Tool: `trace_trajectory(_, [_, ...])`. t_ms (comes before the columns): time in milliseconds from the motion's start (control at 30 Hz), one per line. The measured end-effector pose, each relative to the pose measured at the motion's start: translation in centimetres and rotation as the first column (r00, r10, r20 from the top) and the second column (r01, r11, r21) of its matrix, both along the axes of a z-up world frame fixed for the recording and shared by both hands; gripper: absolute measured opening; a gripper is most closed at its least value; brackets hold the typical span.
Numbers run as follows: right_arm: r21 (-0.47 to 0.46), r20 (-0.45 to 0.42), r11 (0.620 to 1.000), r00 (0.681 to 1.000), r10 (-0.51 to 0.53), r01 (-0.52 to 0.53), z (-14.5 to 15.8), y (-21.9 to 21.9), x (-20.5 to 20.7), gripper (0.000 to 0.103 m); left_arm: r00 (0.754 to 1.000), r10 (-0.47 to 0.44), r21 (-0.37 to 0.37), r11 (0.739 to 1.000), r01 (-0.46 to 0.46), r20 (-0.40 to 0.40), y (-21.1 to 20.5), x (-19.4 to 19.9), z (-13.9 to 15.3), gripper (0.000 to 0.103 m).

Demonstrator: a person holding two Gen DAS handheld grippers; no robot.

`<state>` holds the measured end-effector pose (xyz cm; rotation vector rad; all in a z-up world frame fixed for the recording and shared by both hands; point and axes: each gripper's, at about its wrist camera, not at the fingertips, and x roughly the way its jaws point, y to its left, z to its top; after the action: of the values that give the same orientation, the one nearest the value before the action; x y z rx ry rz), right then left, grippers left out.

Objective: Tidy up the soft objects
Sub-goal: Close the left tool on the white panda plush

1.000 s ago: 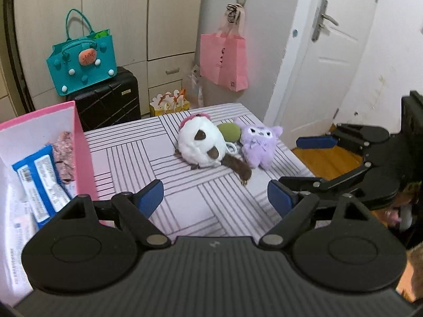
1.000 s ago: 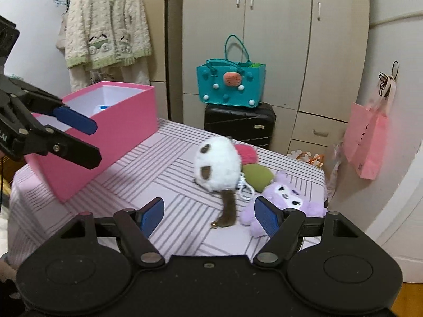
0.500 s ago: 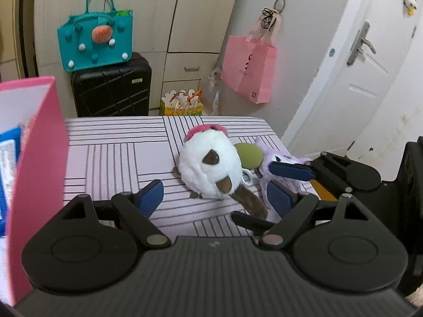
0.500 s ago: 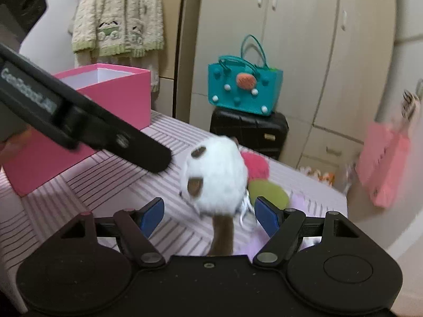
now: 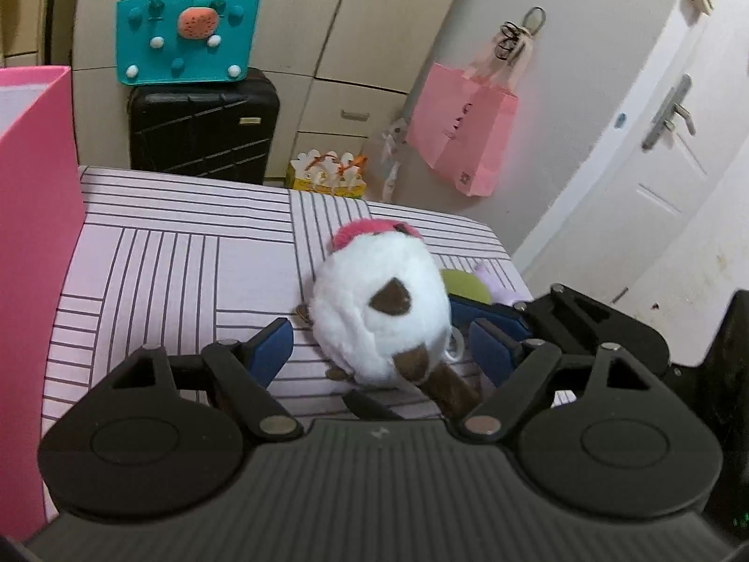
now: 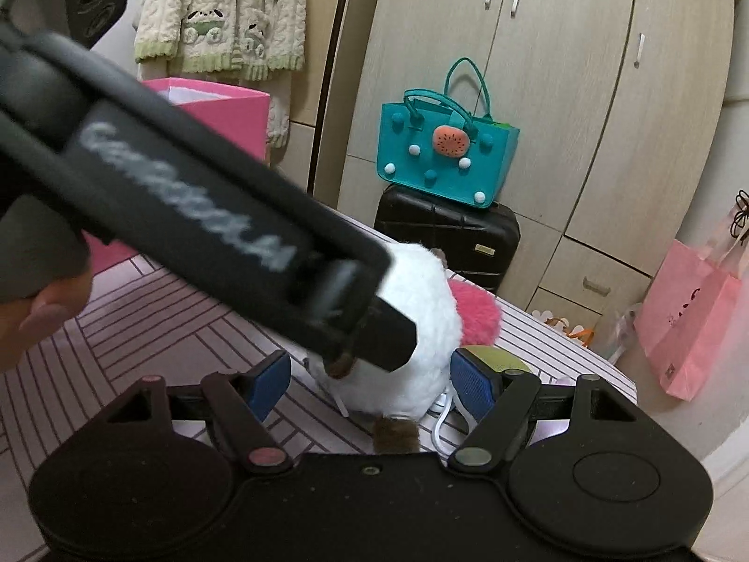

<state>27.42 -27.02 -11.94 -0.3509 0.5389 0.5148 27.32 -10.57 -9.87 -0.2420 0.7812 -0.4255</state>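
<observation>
A round white plush point(image 5: 379, 314) with brown patches and a brown tail lies on the striped tablecloth point(image 5: 178, 271). My left gripper point(image 5: 380, 349) straddles it, jaws closing, and the blue pads stand just clear of its sides. My right gripper point(image 6: 372, 381) comes in from the right and is open around the same white plush point(image 6: 421, 328). In the right wrist view the left gripper's black body crosses in front of the plush. A pink plush point(image 5: 370, 229), a green one point(image 5: 463, 281) and a purple one point(image 5: 496, 281) lie right behind it. The pink box point(image 5: 37, 234) stands at the left.
A teal bag point(image 5: 187, 37) sits on a black suitcase point(image 5: 201, 136) beyond the table. A pink paper bag point(image 5: 463, 136) hangs on the wall beside a white door point(image 5: 655, 164). A cardigan point(image 6: 220, 14) hangs behind the pink box point(image 6: 224, 107). A hand point(image 6: 42, 309) holds the left gripper.
Both grippers have come forward and down onto the white plush, which now sits between both pairs of fingers. The left gripper now crosses the right wrist view, and its jaws have narrowed a little.
</observation>
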Motion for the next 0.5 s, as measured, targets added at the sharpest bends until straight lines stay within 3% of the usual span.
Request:
trace_trajectory(133, [-0.022, -0.006, 1.0, 1.0, -0.004, 0.004, -0.4, 0.2, 0.3, 0.075, 1.0, 0.001, 0.009, 1.0, -0.001, 0.015, -0.5, 0.1, -0.5, 0.069])
trace_trajectory(200, [-0.013, -0.004, 1.0, 1.0, -0.022, 0.022, -0.6, 0.0, 0.2, 0.063, 1.0, -0.001, -0.007, 1.0, 0.001, 0.02, -0.5, 0.1, -0.8, 0.065])
trace_trajectory(367, [0.01, -0.005, 1.0, 1.0, -0.028, 0.028, -0.5, -0.1, -0.2, 0.057, 0.999, 0.022, 0.018, 1.0, -0.022, 0.033, -0.8, 0.3, -1.5, 0.065])
trace_trajectory(500, [0.041, -0.02, 0.998, 0.999, -0.05, 0.051, -0.5, -0.1, 0.0, 0.056, 1.0, 0.018, -0.008, 1.0, -0.018, 0.017, -0.6, 0.2, -1.9, 0.06])
